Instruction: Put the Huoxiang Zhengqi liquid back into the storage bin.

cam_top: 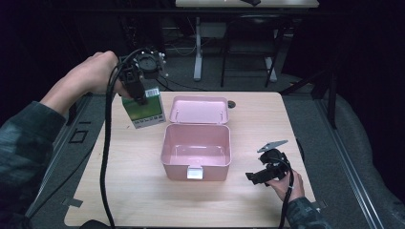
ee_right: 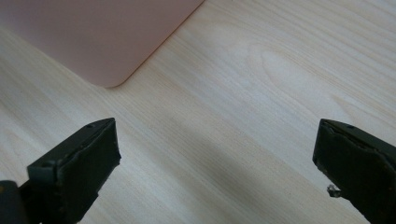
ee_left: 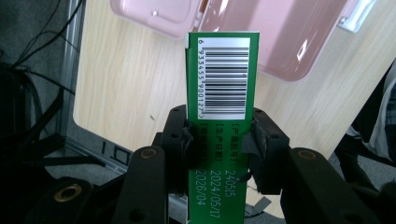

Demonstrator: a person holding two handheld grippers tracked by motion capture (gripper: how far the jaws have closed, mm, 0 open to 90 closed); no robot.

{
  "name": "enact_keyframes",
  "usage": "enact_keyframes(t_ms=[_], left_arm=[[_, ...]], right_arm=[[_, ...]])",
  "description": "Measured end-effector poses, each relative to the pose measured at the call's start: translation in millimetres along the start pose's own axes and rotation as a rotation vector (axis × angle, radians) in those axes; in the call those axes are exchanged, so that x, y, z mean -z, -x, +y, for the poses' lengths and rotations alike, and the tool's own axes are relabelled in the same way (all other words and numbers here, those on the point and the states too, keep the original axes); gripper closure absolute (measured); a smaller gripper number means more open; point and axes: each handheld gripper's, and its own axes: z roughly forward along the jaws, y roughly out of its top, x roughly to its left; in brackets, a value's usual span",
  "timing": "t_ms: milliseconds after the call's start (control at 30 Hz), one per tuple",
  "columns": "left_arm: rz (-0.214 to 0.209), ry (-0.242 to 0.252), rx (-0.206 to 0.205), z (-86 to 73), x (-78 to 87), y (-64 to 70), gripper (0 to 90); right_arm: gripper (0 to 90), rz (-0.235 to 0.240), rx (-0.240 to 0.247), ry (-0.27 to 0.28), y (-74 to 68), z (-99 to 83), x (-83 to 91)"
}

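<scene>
At far left, the left gripper (cam_top: 139,95) clamps a green carton (cam_top: 144,110), lifted just left of the open pink box (cam_top: 196,151): the carrying step. Next, move right and lower it in. The right gripper (cam_top: 258,176) rests open, near right.

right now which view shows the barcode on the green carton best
The left gripper view: the barcode faces the camera, sharp and unobstructed, above the left gripper clamping the green carton. In the high view it is a tiny white patch at the carton's top edge, bars unreadable. The right gripper view shows table and pink box.
</scene>
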Motion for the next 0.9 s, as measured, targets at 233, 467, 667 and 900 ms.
enact_keyframes(t_ms=[233, 467, 667, 900], left_arm=[[-0.003, 0.009, -0.038, 19.8, -1.9, 6.9, 63.8], [-0.016, 0.032, -0.077, 36.8, -4.8, 14.5, 63.8], [-0.032, 0.036, -0.095, 47.8, -10.2, 17.9, 63.8], [-0.054, 0.058, -0.117, 57.1, -14.6, 22.9, 63.8]], right_arm=[[0.0, 0.002, 0.003, -0.003, -0.1, 0.0, -0.4], [0.0, 0.004, 0.005, -0.004, -0.2, -0.1, -0.3], [0.0, 0.005, 0.005, -0.003, 0.1, -0.2, -0.4], [0.0, 0.004, 0.006, -0.005, -0.1, -0.1, -0.4]])
